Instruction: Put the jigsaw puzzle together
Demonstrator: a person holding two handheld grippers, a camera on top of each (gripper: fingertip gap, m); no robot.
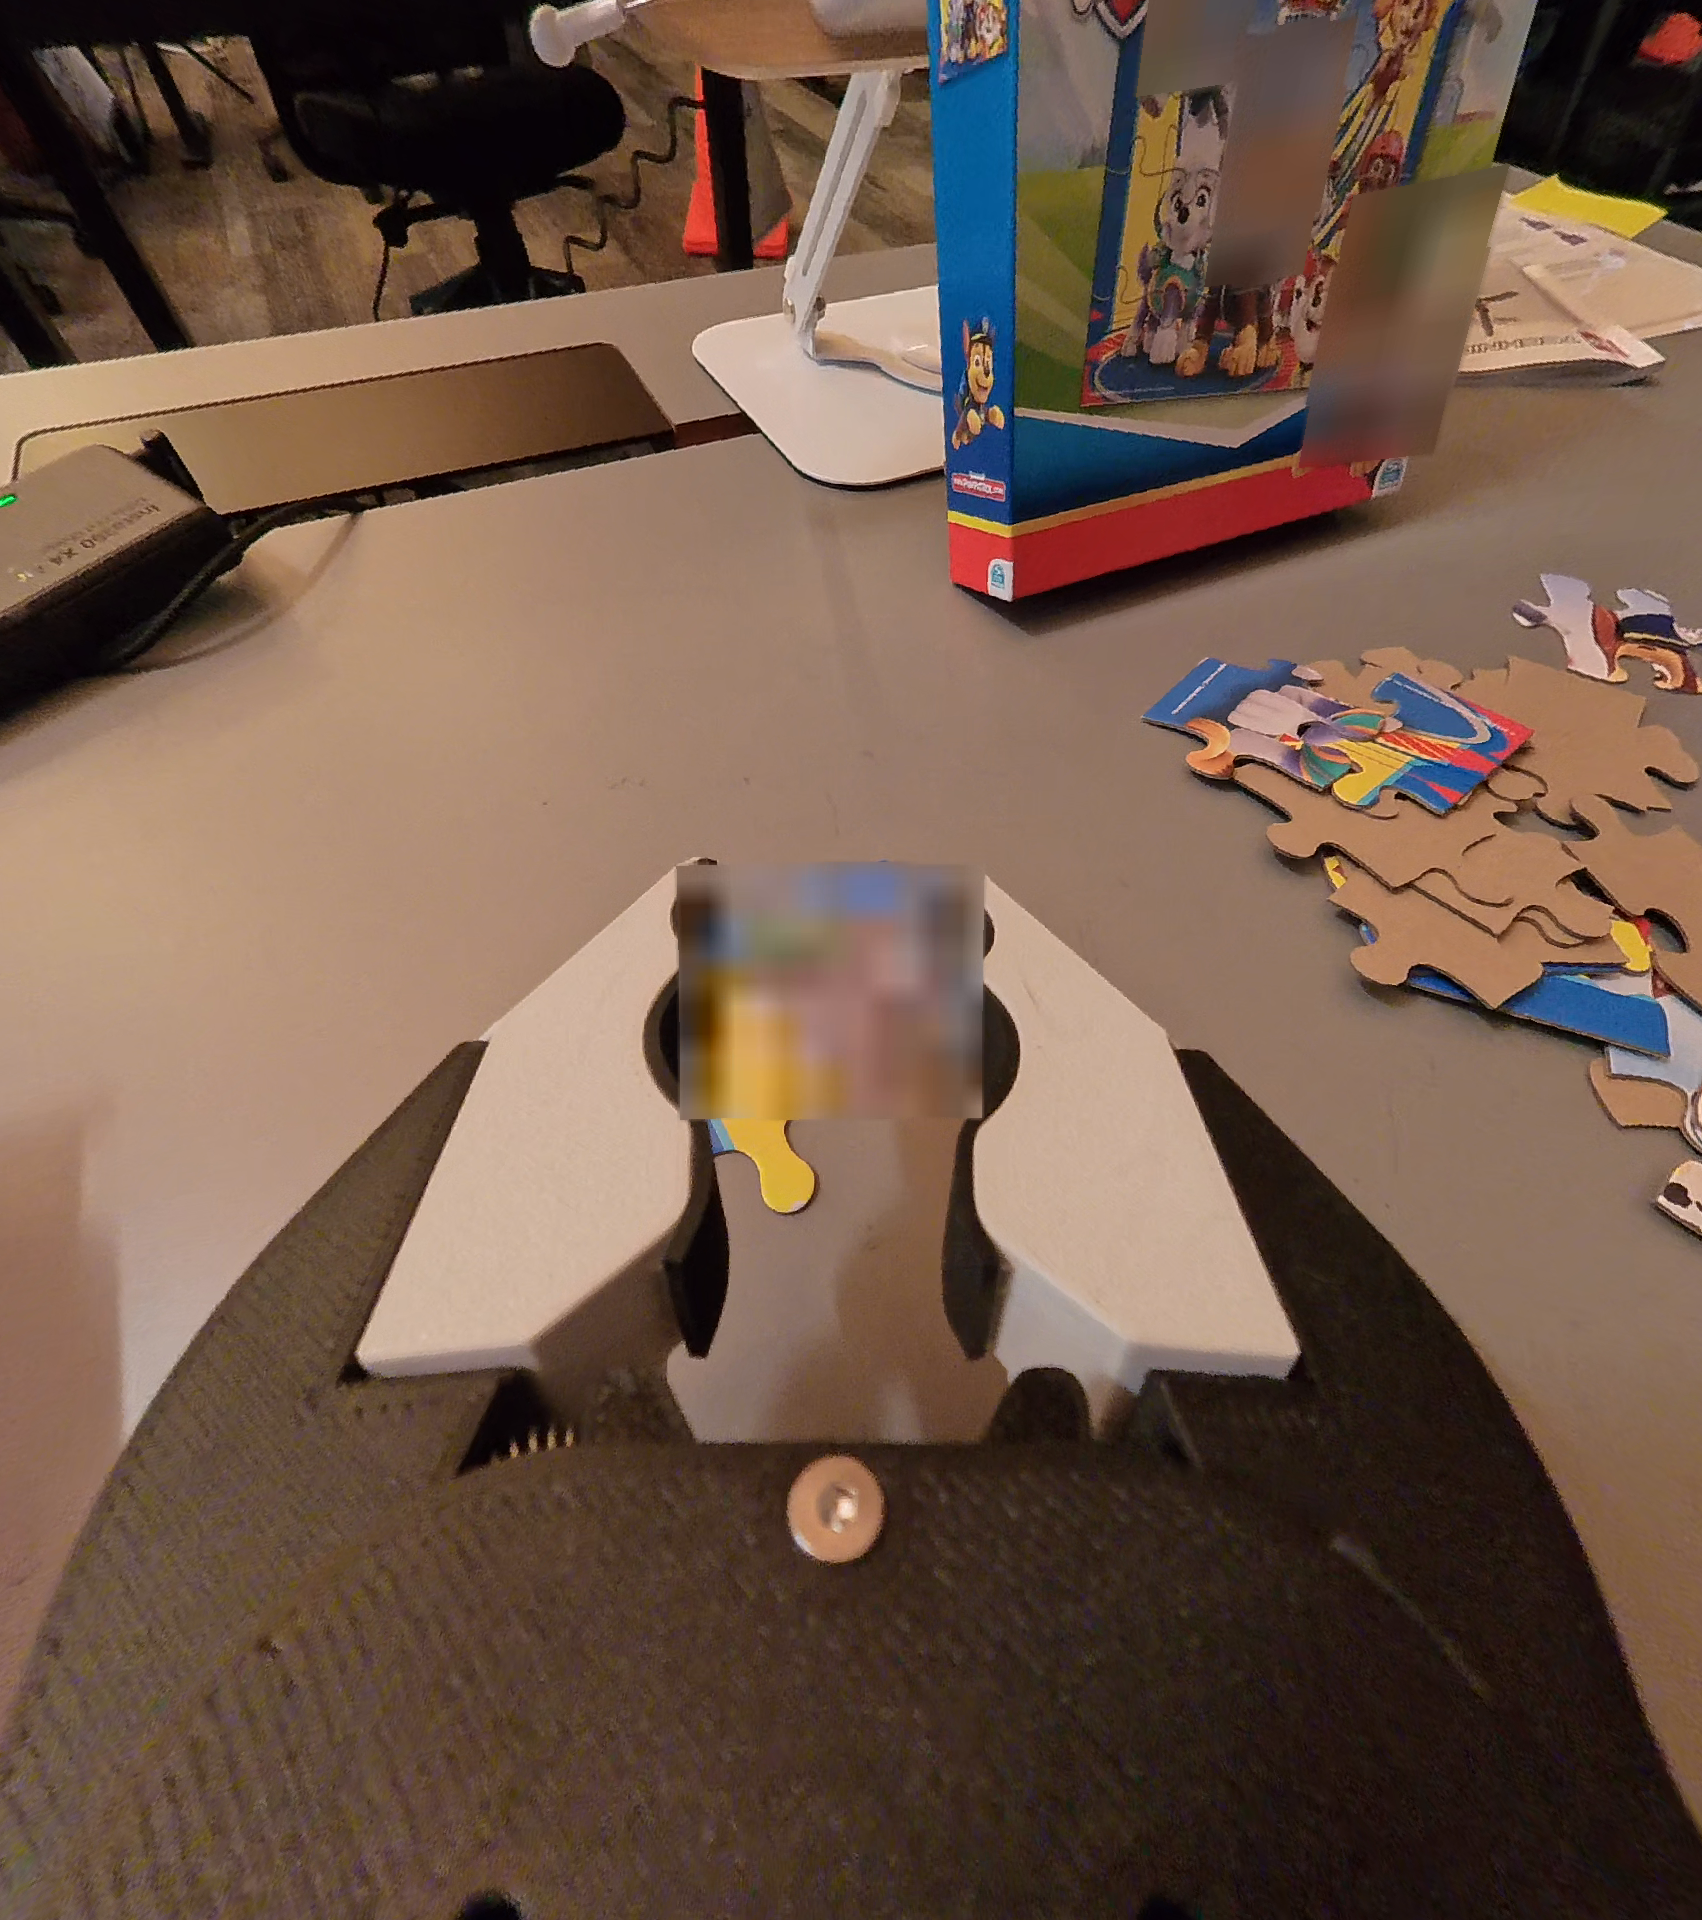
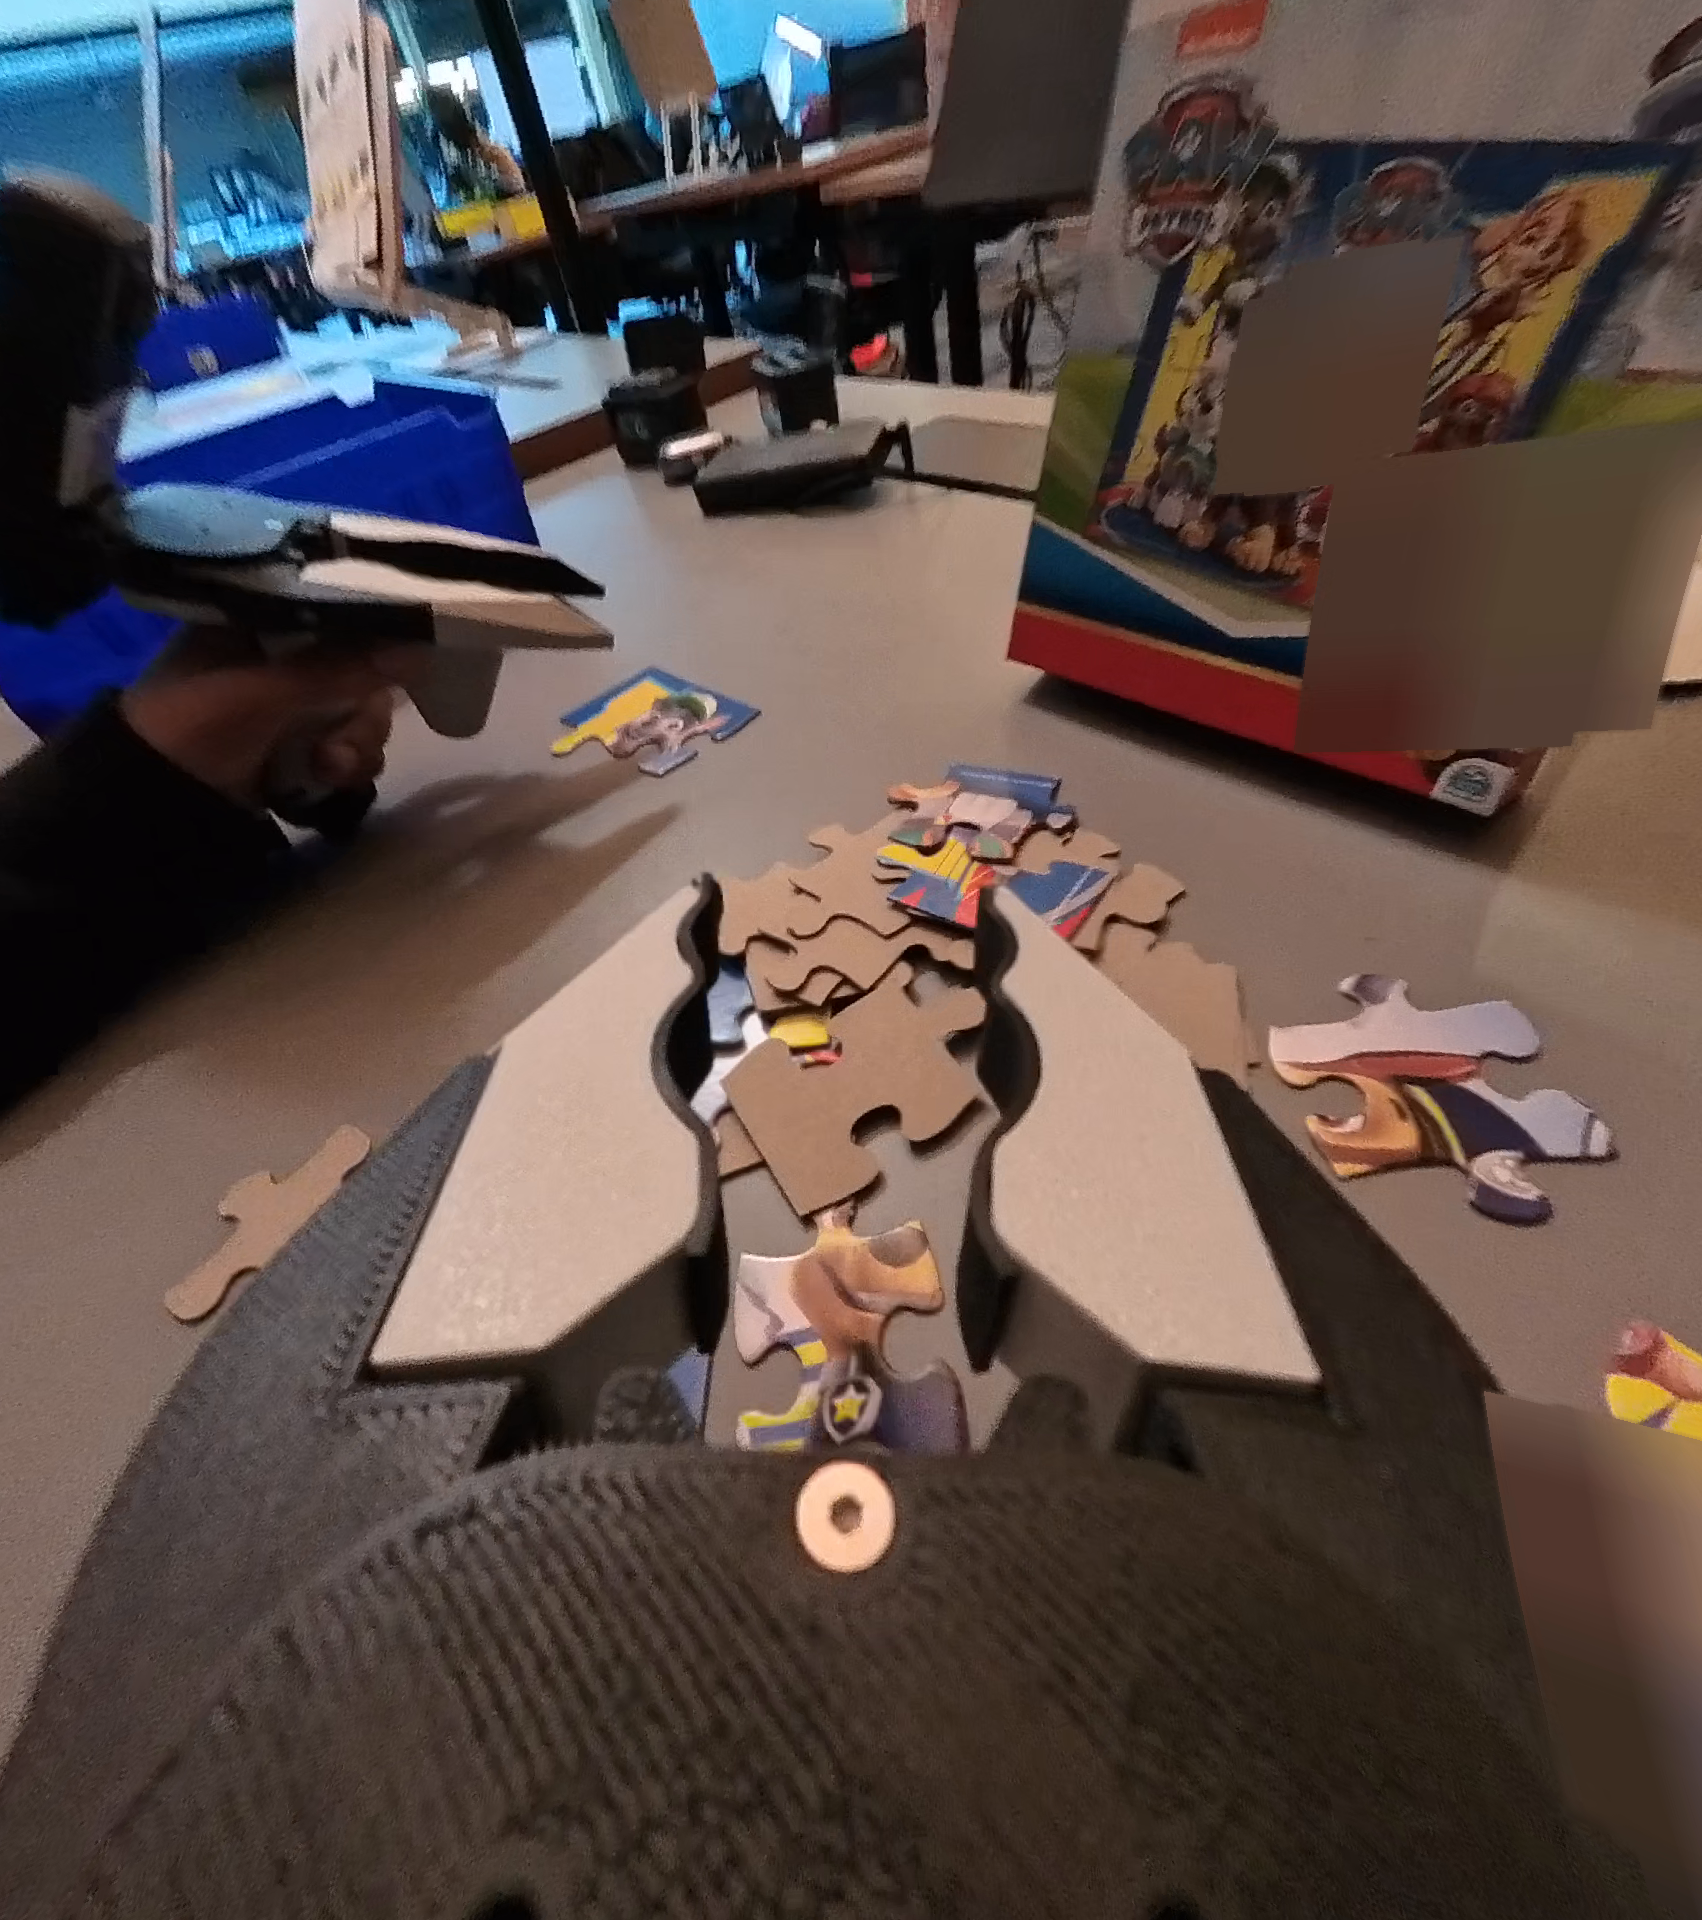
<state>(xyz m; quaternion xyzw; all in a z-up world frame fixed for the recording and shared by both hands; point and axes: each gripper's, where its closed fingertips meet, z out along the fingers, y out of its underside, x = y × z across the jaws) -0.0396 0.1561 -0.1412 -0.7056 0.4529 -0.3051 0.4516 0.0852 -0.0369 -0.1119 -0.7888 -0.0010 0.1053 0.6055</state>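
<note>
Cardboard puzzle box (image 1: 1190,312) upright, contents unseen, L gripper (image 1: 831,883) apart, R gripper (image 2: 852,894) apart over pcs (image 2: 857,1101).

Writing shows on the upright puzzle box (image 1: 1231,312): a shield-shaped logo near its top, a small label low on its narrow side and a round maker's mark at the bottom corner. The black device (image 1: 26,582) on the counter (image 1: 514,727) carries pale lettering. The sheets of paper (image 1: 1595,301) bear print, probably too blurred to read.

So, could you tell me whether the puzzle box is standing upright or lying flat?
Upright. The puzzle box stands on its narrow bottom edge on the table, picture face toward the loose pieces.
</note>
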